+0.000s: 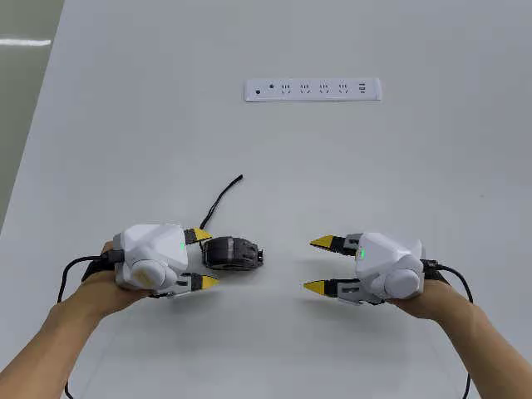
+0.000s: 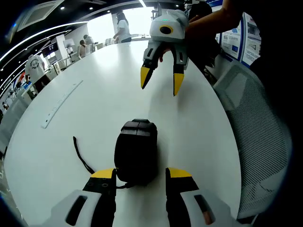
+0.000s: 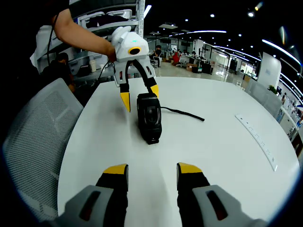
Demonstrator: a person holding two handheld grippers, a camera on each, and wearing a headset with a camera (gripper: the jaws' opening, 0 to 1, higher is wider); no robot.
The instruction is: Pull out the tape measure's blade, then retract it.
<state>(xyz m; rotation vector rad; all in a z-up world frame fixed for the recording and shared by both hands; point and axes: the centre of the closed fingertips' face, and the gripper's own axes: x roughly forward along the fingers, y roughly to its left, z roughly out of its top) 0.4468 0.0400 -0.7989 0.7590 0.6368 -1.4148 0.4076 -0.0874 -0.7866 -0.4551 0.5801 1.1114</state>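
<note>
A chunky black plastic tape measure (image 1: 233,252) lies on the plain white desk (image 1: 274,166), near the person and left of centre. Its thin black wrist strap (image 1: 220,199) trails from the case toward the far side in a loose curve, its free end resting on the desk.

The left claw (image 1: 205,258), a white body with black jaws tipped in yellow, is spread around the left end of the tape measure. One tip sits at the case's far side and the other at its near side. In the left gripper view the case (image 2: 137,149) stands between the two yellow tips of this claw (image 2: 141,173). It is close beside one jaw, and a strip of white desk shows between it and the other, so the jaws flank it and do not pinch it.

The right claw (image 1: 313,264), of the same make, is to the right of the tape measure and apart from it. It is spread, with bare desk between its tips, and it points left toward the case. In the right gripper view the tape measure (image 3: 149,116) lies beyond that claw's yellow tips (image 3: 152,170), with the strap (image 3: 182,113) running off to one side.

A long white power strip (image 1: 313,89) lies flat at the far side of the desk, well apart from everything else. A grey mesh chair back (image 2: 258,142) stands at the desk's edge.
</note>
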